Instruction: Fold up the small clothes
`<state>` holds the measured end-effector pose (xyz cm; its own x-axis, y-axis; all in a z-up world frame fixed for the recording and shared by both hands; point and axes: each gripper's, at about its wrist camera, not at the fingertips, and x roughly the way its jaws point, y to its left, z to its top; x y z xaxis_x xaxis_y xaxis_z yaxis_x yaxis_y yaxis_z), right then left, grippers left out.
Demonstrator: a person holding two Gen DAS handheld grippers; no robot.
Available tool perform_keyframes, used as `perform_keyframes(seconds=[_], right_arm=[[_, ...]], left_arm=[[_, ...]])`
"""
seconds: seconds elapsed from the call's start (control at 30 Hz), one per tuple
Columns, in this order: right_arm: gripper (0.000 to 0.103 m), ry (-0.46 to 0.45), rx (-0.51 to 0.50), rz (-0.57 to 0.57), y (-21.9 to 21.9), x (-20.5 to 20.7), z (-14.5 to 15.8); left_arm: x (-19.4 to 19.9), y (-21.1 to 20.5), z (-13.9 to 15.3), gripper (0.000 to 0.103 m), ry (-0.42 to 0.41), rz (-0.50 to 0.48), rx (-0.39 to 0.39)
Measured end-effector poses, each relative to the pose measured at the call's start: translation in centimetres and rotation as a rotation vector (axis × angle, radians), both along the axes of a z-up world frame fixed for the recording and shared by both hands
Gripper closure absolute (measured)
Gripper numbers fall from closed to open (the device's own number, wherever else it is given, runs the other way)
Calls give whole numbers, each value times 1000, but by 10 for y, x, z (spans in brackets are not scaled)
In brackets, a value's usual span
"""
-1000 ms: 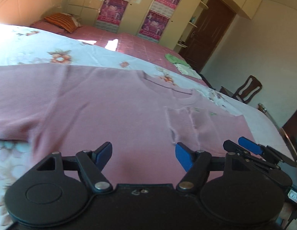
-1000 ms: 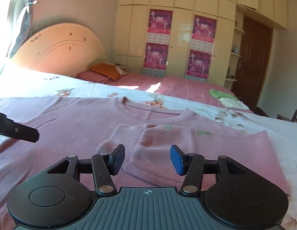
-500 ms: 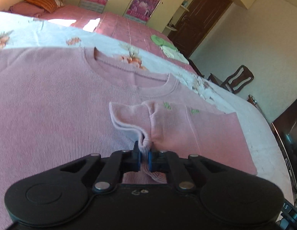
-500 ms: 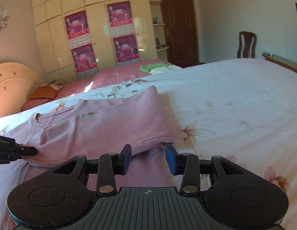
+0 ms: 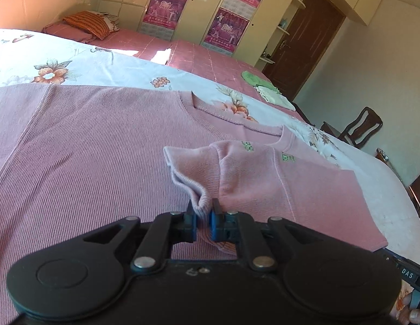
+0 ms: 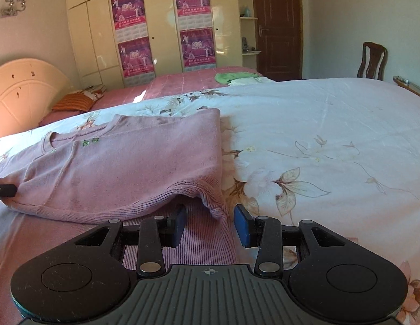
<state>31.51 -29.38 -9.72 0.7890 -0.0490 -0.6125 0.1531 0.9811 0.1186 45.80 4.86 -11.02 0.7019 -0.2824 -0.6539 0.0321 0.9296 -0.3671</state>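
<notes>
A pink ribbed sweater (image 5: 96, 146) lies flat on the floral bedsheet (image 5: 107, 65), its right side folded over onto the body. My left gripper (image 5: 202, 220) is shut on the cuff edge of the folded-over part (image 5: 199, 187). In the right wrist view the folded part (image 6: 134, 159) lies ahead. My right gripper (image 6: 210, 223) is open, its blue pads on either side of the folded hem corner (image 6: 216, 208), which hangs between them. The left gripper's tip (image 6: 4, 191) shows at the left edge of that view.
A second bed with a pink cover (image 6: 188, 81) stands behind, holding green and white folded cloths (image 6: 237, 77) and an orange pillow (image 6: 74, 100). A wooden chair (image 6: 372, 59) and a brown door (image 6: 277, 21) are at the far right. Bare floral sheet (image 6: 331, 140) spreads to the right.
My left gripper has closed on the folded cuff edge and holds it. My right gripper has moved right to the hem corner of the fold and stays open.
</notes>
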Motion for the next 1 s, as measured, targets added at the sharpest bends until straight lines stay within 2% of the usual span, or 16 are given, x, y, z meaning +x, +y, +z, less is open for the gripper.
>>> perform_keyframes(seconds=[0.13,0.23,0.4,0.5,0.57,0.67,0.73,0.83,0.87,0.9,0.93,0.97,1.0], right_arm=[[63,-3,-8,-40,-9,2,1],[80,-3,-5,-32,-16,2,5],[80,35,-3,-32,-24,7,1],[79,22,16,-27,-27,2,8],[79,-18,48,-10,-30,-9,18],[79,-126,71,-10,-37,-26,36],[80,-150,73,-3,-37,-22,42],[83,-68,41,47,-29,2,30],[86,27,29,70,-24,16,17],[86,73,13,82,-22,22,8],[86,56,4,87,-21,23,10],[86,54,6,87,-21,23,13],[86,20,24,81,-24,22,17]], left_arm=[[1,2,2,97,-15,-16,8],[-4,4,13,97,-57,-34,30],[2,3,0,96,-6,-41,61],[0,2,-3,96,-16,-39,73],[-1,2,-3,92,-19,-37,77],[-1,6,-5,89,-23,-43,67],[-1,6,-5,92,-28,-48,63],[-1,3,-3,96,-39,-44,74],[-2,2,-2,96,-45,-40,77],[-3,2,-1,96,-47,-42,80],[-3,2,-1,95,-46,-51,90],[-3,2,1,90,-50,-52,106],[-4,2,3,78,-59,-48,121]])
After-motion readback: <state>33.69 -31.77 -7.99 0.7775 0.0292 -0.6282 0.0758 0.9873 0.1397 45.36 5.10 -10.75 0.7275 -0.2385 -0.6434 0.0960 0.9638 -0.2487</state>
